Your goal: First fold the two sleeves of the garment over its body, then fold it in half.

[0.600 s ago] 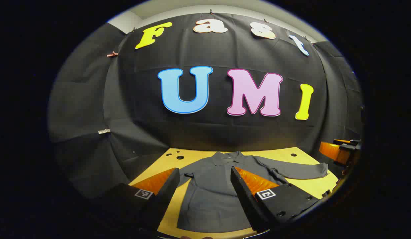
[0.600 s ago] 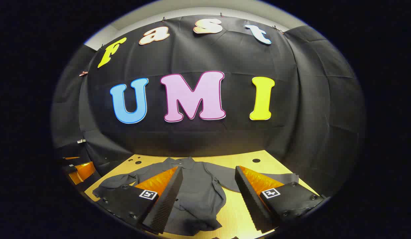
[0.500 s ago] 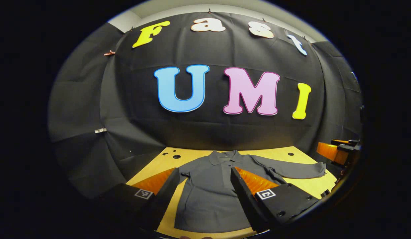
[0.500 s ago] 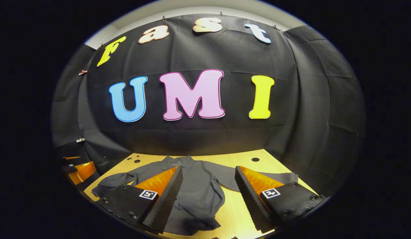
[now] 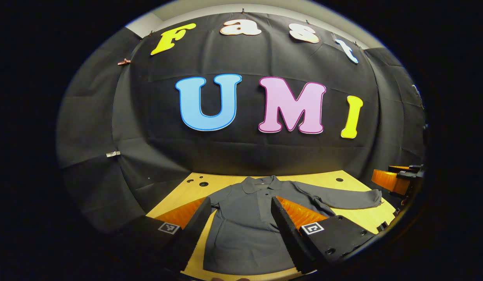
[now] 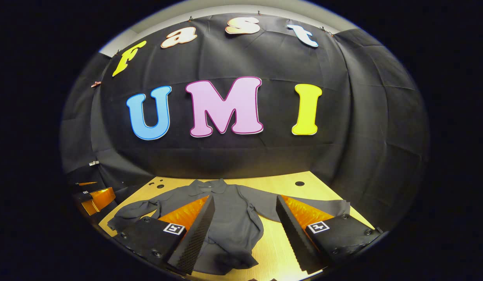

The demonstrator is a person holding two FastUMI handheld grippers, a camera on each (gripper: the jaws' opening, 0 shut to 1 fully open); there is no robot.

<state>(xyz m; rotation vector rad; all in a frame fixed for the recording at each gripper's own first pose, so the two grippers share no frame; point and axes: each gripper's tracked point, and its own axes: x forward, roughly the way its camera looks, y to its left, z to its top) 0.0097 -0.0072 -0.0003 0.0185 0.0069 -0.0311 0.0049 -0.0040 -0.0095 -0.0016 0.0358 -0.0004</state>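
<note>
A dark grey long-sleeved collared garment [image 5: 245, 226] lies flat on the yellow table [image 5: 179, 195], collar toward the wall. One sleeve [image 5: 343, 200] stretches out to the right. My left gripper [image 5: 239, 230] hovers open over the garment's body, holding nothing. In the right gripper view the garment [image 6: 231, 218] has one sleeve [image 6: 128, 212] spread left and the other sleeve [image 6: 265, 207] spread right, and its hem is rumpled near the front. My right gripper [image 6: 243, 234] hangs open above the garment's right side, holding nothing.
The table [image 6: 272, 183] ends at the black cloth wall behind. Small round holes [image 5: 203, 184] mark its far corners. The right gripper [image 5: 397, 181] shows at the far right edge of the left gripper view, and the left gripper [image 6: 93, 195] at the left edge of the right gripper view.
Both cameras have tipped slightly downward, so the wall has slid up and more of the garment shows. Both grippers stay open; the garment has not moved.
</note>
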